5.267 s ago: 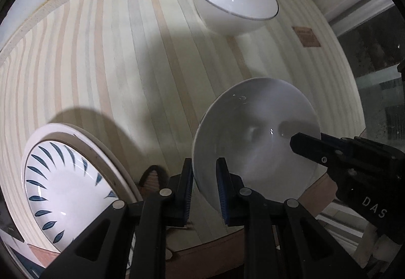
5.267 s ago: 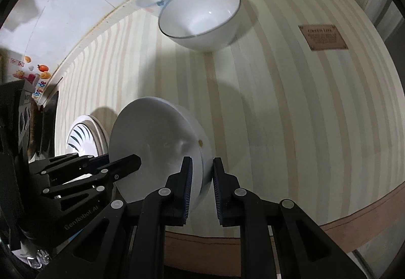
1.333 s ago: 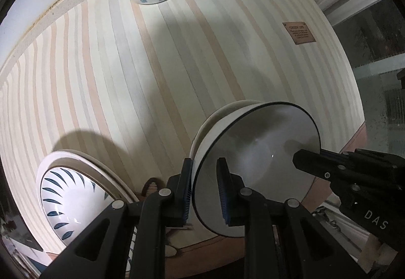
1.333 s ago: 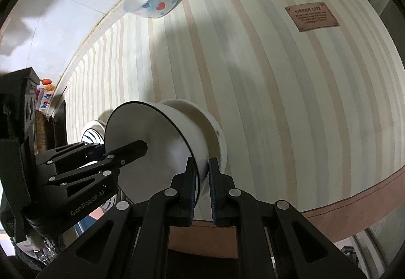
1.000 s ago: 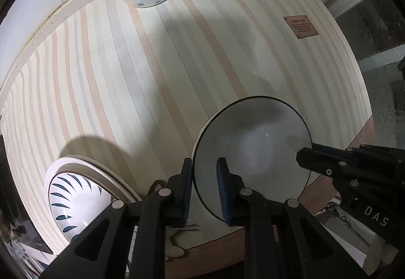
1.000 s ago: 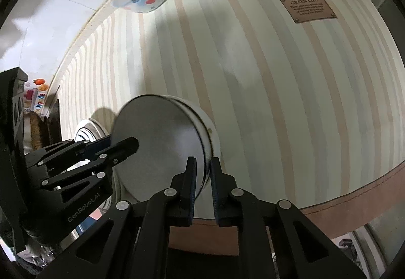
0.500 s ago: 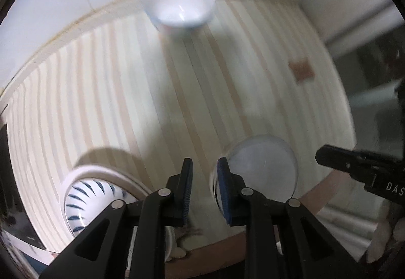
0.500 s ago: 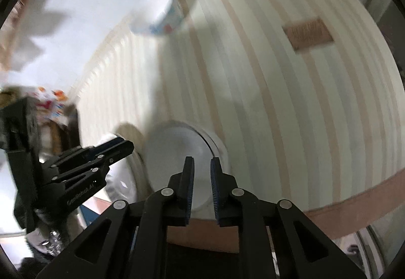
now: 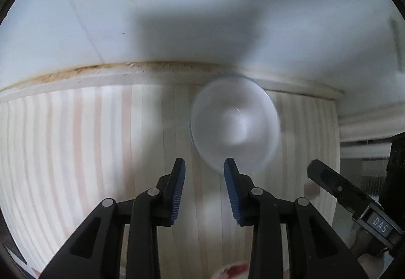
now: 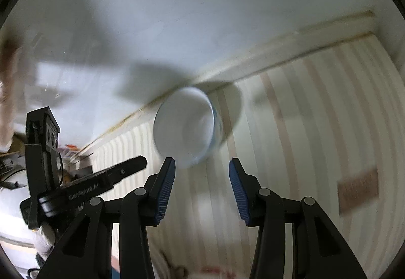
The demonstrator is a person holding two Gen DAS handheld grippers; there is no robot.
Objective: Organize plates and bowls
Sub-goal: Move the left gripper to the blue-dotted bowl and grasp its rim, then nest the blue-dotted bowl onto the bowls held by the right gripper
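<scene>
A: Left wrist view first: where's the round white ceramic bowl [image 9: 234,127]?

B: Right of centre, blurred, on the cream and tan striped tablecloth [image 9: 88,152] near the white wall [image 9: 202,0]. Its mouth faces the lens; being round, it has no long axis. The left gripper [image 9: 204,187], bottom centre, is spread apart and holds nothing.

A: And the right wrist view?

B: The bowl [image 10: 184,127] sits mid-frame, its opening tipped toward the lower left. The right gripper [image 10: 201,186] gapes wide, with nothing between its fingers.
</scene>
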